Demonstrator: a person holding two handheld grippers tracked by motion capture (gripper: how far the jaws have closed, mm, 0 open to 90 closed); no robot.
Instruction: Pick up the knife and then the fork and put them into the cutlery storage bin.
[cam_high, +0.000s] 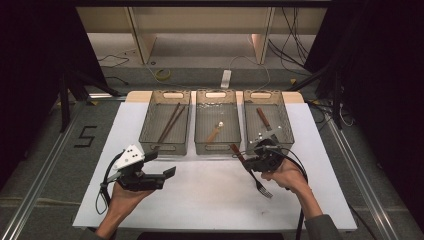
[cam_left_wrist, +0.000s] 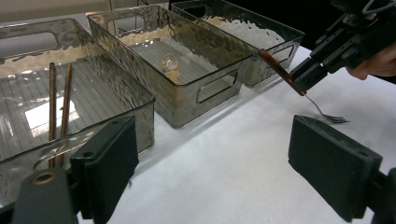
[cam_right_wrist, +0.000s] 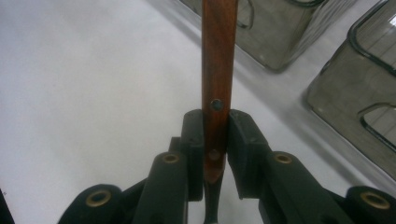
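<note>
Fork (cam_high: 255, 175) sits clamped by its wooden handle in my right gripper (cam_high: 261, 159), tines at 5 o'clock touching the counter (cam_high: 210, 200); my left gripper (cam_high: 167, 172), at 9 o'clock, hovers, jaws apart.

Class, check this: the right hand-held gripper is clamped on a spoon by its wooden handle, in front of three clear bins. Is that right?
Not quite. The right hand-held gripper clamps a fork, not a spoon; the left gripper view shows its tines. The wooden handle and the three clear bins are right.

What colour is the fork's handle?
Reddish-brown wood on the fork, clearest in the right gripper view.
</note>
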